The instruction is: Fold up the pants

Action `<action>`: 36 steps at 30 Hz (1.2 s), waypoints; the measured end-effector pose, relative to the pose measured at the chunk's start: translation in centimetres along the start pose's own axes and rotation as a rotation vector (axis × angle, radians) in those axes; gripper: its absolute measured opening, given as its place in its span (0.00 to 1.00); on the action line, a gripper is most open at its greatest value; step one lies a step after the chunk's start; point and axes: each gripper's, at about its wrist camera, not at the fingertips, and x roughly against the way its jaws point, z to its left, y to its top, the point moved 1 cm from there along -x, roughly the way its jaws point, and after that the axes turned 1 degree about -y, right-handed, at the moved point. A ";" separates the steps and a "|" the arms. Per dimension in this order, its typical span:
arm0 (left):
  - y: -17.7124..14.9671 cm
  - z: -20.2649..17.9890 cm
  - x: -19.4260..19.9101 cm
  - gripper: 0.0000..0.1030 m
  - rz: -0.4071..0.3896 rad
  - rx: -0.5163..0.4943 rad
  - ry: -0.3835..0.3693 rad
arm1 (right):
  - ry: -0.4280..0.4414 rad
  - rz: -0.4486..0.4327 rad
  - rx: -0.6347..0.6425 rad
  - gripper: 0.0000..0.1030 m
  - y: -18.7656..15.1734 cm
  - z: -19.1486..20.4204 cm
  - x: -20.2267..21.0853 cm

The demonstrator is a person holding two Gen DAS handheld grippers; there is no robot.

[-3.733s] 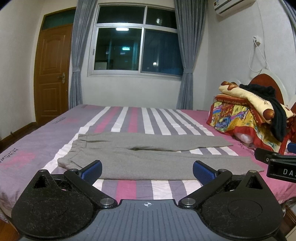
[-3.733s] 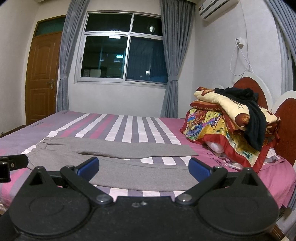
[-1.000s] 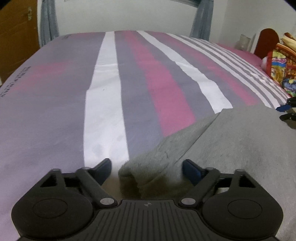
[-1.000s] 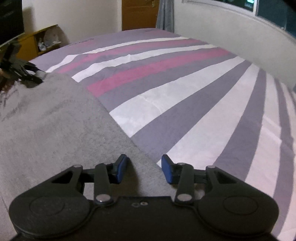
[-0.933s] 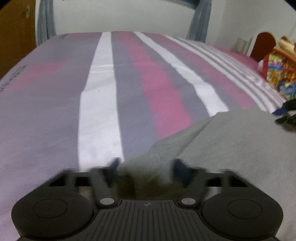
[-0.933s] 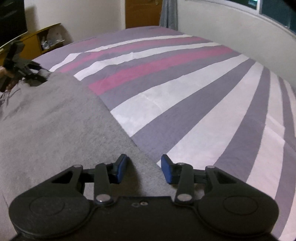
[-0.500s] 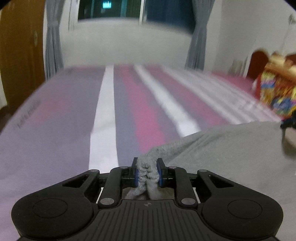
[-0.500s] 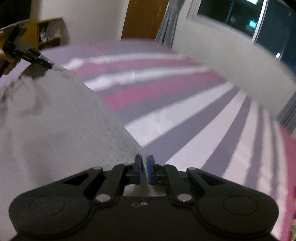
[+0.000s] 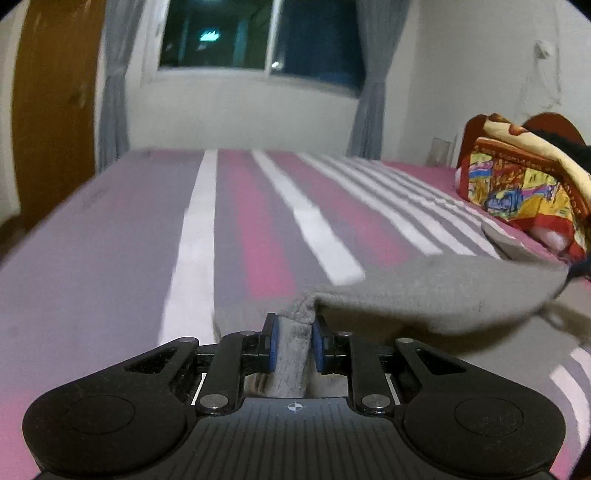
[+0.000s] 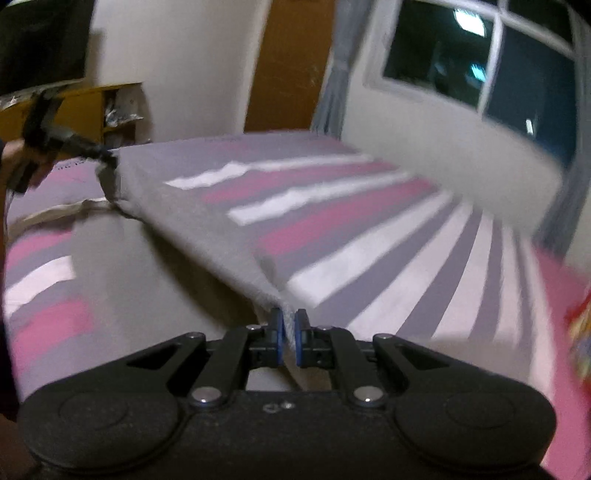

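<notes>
The grey pants (image 9: pixel 424 291) are held up off the bed (image 9: pixel 110 236) at two points of one edge, so that the cloth is stretched as a taut band between the two grippers while the rest hangs down to the sheet near the bed's front edge. In the left wrist view a bunched fold of the thick hem is pinched between the blue pads of the left gripper (image 9: pixel 294 341), whose fingers are pressed in on it, and from there the fabric runs off to the right toward the headboard end. In the right wrist view a thin edge of the pants (image 10: pixel 192 221) is nipped by the right gripper (image 10: pixel 289 338), its fingers drawn nearly together with only the cloth between them. From that grip the band rises to the left, where the left gripper (image 10: pixel 107 157) is seen holding the far corner, a hand (image 10: pixel 22 162) behind it. The bed is covered by a sheet striped in grey, pink and white. A pile of bright bedding (image 9: pixel 524 184) lies at the headboard end. Beyond the bed's far edge a dark window (image 9: pixel 258 33) is flanked by grey curtains (image 9: pixel 373 96), and a brown door (image 9: pixel 51 103) stands at the left. Both views are blurred.
</notes>
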 end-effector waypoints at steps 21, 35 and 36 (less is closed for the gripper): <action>-7.4 3.4 -0.1 0.53 -0.009 0.963 -0.194 | -0.217 0.165 -0.734 0.45 -2.0 -5.7 -6.3; -2.2 2.3 -0.5 0.17 -0.087 0.494 -0.242 | -0.207 -0.312 -0.699 0.05 -8.0 -5.2 4.8; -3.6 2.9 -1.6 0.17 0.012 0.501 -0.195 | -0.209 -0.196 -0.698 0.05 -9.7 -5.0 2.9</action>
